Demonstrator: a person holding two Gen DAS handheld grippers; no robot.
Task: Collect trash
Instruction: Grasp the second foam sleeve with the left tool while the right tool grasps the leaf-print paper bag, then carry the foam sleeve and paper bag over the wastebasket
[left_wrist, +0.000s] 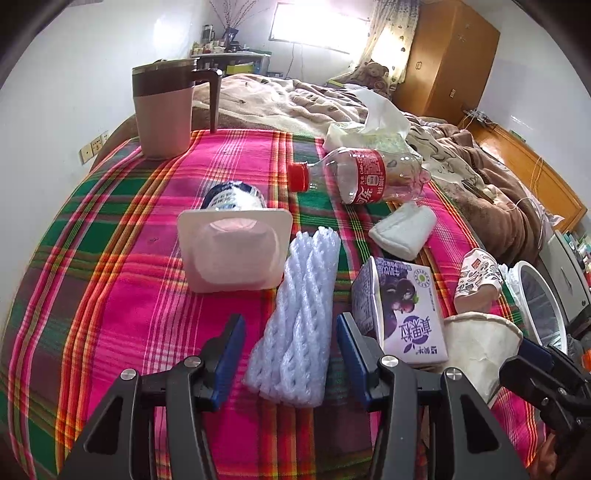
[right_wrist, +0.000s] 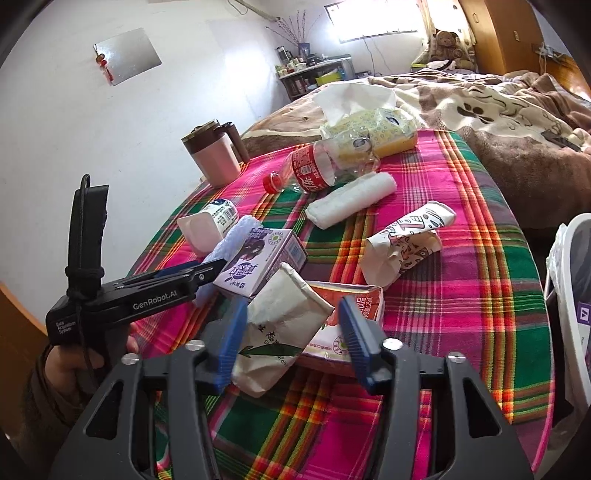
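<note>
- Table (left_wrist: 110, 266) under a pink-and-green plaid cloth, littered all over; a white-rimmed bin (left_wrist: 543, 295) stands off its right edge, just beyond the right-hand items.
- Larger litter at the far side: a crushed clear bottle (left_wrist: 369, 177) with red cap lying on its side, a tissue pack (right_wrist: 384, 129) behind it, a pink lidded mug (left_wrist: 162, 110) upright at the far left (likely not trash).
- Middle ground: a yoghurt cup (left_wrist: 232, 251) tipped over with its mouth toward the left camera, a folded white napkin (left_wrist: 402, 229), a crumpled printed paper cup (right_wrist: 406, 243).
- Left gripper (left_wrist: 291, 354): jaws spread wide, holding nothing. White foam net sleeve (left_wrist: 299, 314) lies directly between and ahead of the fingers, long axis running away from the gripper, roughly parallel to the fingers. A closing pinch would cross its narrow width; looks well lined up.
- Purple milk carton (left_wrist: 402, 314) sits just beside the left gripper's right finger, touching or nearly touching the foam; risk of nudging it on closing.
- Right gripper (right_wrist: 291, 339): jaws spread, nothing pinched yet. Flattened white paper cup (right_wrist: 284, 325) lies between the fingers, tilted, resting partly on an orange-pink carton (right_wrist: 354, 314). Contact with the pads cannot be told.
- Judgement: each hand is nearest its own target; the right hand is also nearer the bin.
</note>
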